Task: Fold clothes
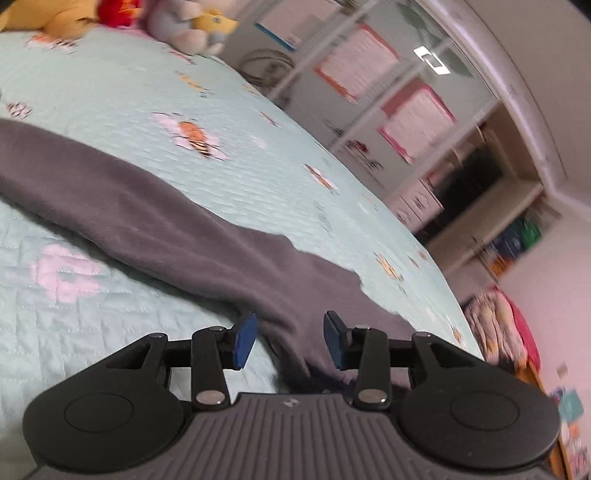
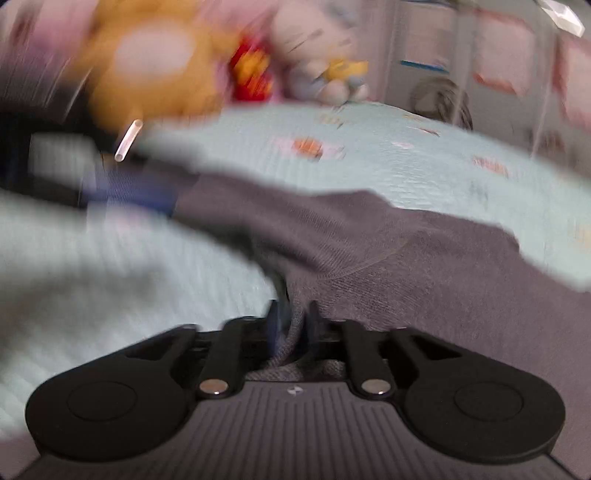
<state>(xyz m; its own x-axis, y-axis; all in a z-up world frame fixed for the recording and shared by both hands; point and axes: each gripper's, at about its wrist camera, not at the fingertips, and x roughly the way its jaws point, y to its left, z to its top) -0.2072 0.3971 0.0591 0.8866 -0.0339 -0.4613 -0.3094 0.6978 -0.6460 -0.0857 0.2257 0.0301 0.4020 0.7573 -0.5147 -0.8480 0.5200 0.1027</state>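
1. The bed (image 1: pixel 110 92), under a pale green quilt with bee prints, fills most of both my views; its near edge is cut off by my grippers' bodies.
2. The grey garment (image 1: pixel 155 206) lies stretched across the quilt, and its far end runs out of the left view.
3. The shelves (image 1: pixel 388 110) beyond the bed are tilted and smeared.
4. The plush toys (image 1: pixel 184 26) at the bed's head are blurred; in my right view they are mere colour blobs.
5. My left gripper (image 1: pixel 290 341) is released, pads apart, with cloth lying between them, unpressed.
6. My right gripper (image 2: pixel 291 328) is blurred; cloth bunches between its narrow jaws, but I cannot tell if they pinch it.
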